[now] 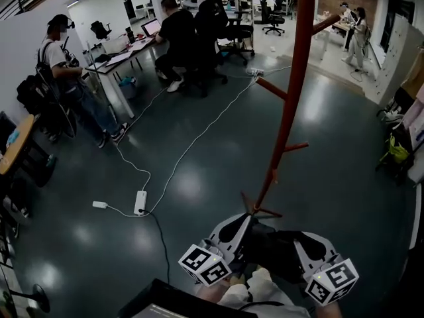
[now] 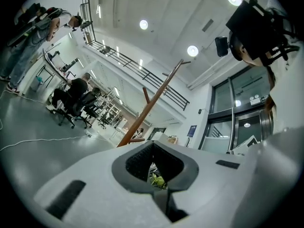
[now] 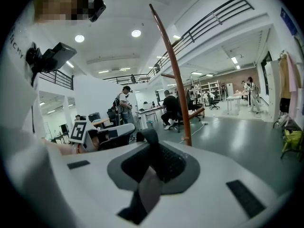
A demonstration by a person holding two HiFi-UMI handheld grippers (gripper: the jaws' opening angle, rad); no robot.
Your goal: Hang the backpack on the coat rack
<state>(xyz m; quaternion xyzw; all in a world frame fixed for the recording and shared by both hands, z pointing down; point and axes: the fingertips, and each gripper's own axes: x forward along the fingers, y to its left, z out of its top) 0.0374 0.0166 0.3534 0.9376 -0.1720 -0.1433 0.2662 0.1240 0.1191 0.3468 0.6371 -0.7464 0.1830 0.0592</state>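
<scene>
Right hand-held gripper (image 3: 152, 148): the jaws are clamped on a grey strap (image 3: 145, 194). Its dark loop (image 3: 149, 137) pokes out past the tips.
Left hand-held gripper (image 2: 154, 151): the jaws are closed. A thin dark band sits low in the seam, probably more of the bag's webbing.
Backpack (image 1: 268, 250): a dark bundle between the two grippers, held close to the person's body and near the foot of the rack.
Handling: it looks soft and floppy with some weight, so it will likely sag and swing from whatever holds it. The webbing should grip well. The top loop is the best place to hold, kept open for a peg.
Axis: the body is too bunched and dark to read. The strap runs lengthwise along the right jaws, with the loop pointing toward the rack.
Coat rack (image 1: 291, 98): a red-brown pole standing upright just ahead.
Pegs: they slant upward. One sits low (image 1: 296, 147) and another higher (image 1: 271, 88).
</scene>
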